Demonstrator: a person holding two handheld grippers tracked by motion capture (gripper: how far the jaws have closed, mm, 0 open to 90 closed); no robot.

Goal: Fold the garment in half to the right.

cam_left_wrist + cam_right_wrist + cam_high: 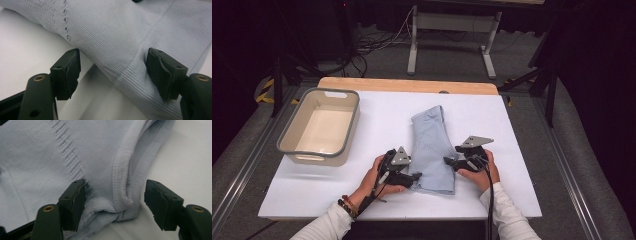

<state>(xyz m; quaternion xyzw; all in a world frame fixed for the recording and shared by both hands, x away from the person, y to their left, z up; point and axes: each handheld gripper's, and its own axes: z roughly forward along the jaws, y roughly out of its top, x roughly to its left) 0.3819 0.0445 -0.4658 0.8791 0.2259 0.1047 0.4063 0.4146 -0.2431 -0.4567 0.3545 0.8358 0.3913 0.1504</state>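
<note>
Both grippers' jaws stood wide, straddling the folded pale-blue knit garment: left gripper over its lower edge, right gripper around the ribbed hem, apparently poised to pinch it.

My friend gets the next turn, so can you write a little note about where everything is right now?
Left tool: open, jaws either side of the near left edge of the light blue garment, not pinching it.
Right tool: open, jaws around the garment's ribbed edge, pads apart from it.
The garment lies folded into a long strip in the middle of the white table.
The beige bin stands at the table's far left with nothing in it.
Done: the garment looks folded.
Left: probably another fold, then perhaps into the bin.
</note>
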